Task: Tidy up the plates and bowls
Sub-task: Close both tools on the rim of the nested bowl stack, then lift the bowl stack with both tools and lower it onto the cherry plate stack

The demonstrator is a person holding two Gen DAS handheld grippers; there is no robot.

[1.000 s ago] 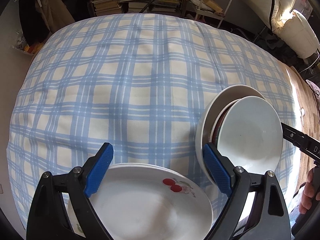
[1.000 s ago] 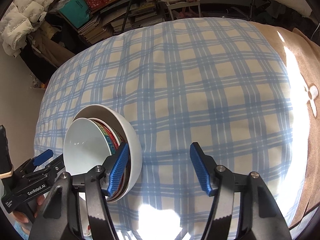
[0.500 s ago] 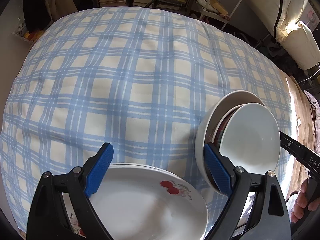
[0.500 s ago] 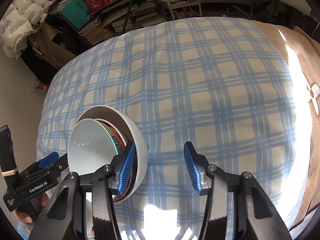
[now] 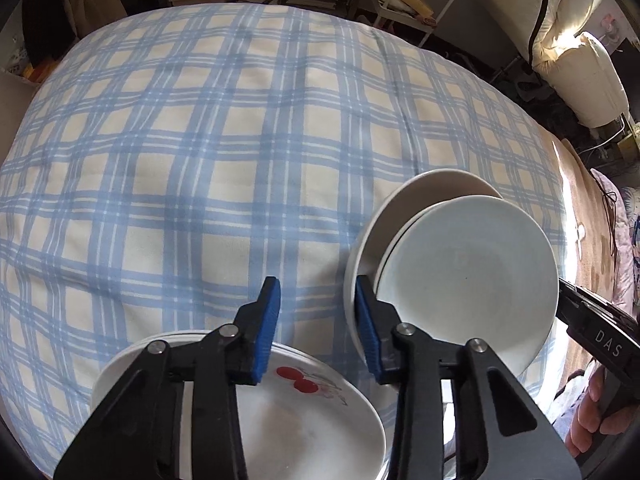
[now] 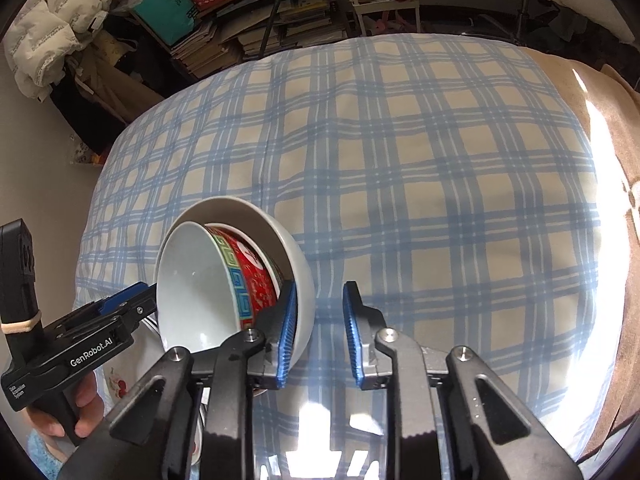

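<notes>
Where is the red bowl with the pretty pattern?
In the right wrist view, the red patterned bowl sits left of centre, nested between a plain white inner bowl and a bigger white outer bowl, on the blue checked cloth.

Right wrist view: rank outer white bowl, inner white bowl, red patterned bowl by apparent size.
1. outer white bowl, holds the others.
2. inner white bowl, close behind, and nearer the camera, so unsure.
3. red patterned bowl, only its side shows between them; true size hidden.
</notes>
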